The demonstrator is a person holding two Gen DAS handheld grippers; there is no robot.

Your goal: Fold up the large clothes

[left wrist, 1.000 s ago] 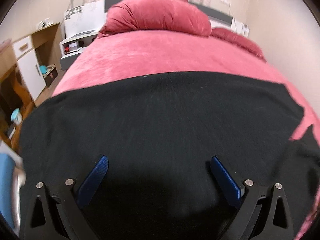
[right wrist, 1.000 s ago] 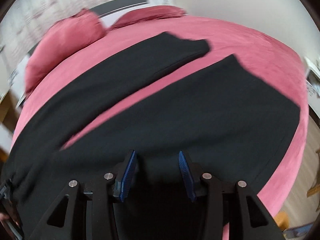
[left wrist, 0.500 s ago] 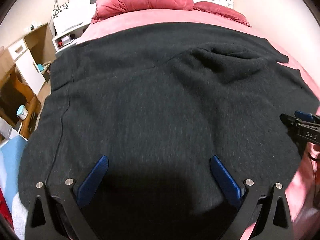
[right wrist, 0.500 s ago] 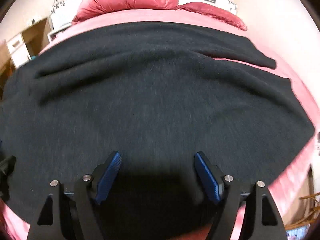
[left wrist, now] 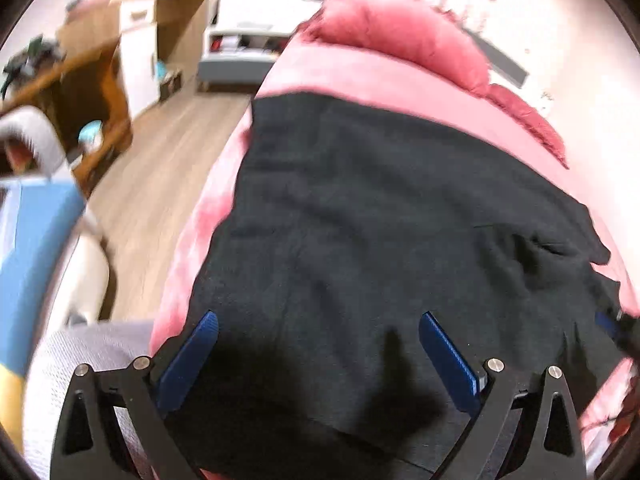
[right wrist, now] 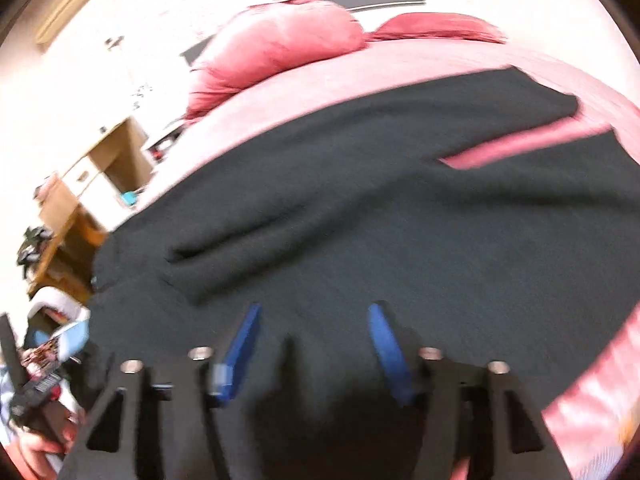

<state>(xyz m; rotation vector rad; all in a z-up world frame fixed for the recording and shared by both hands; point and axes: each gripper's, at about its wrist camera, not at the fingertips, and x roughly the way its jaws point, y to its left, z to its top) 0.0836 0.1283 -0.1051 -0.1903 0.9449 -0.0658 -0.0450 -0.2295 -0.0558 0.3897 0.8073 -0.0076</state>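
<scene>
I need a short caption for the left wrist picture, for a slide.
Open left hand-held gripper over a large black fleece garment spread on a bed with a pink velvet cover.

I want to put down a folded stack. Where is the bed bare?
Bare pink bedspread lies between the black garment and the pillows, plus a strip along its left edge. The garment covers the near part.

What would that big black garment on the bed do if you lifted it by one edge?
The black garment would probably droop and sag: it already lies in soft ridges and wrinkles on the pink bedspread. It looks thick and fleecy, so likely fairly heavy for cloth. The fuzzy surface should grip rather than slip, though that is a guess.
</scene>
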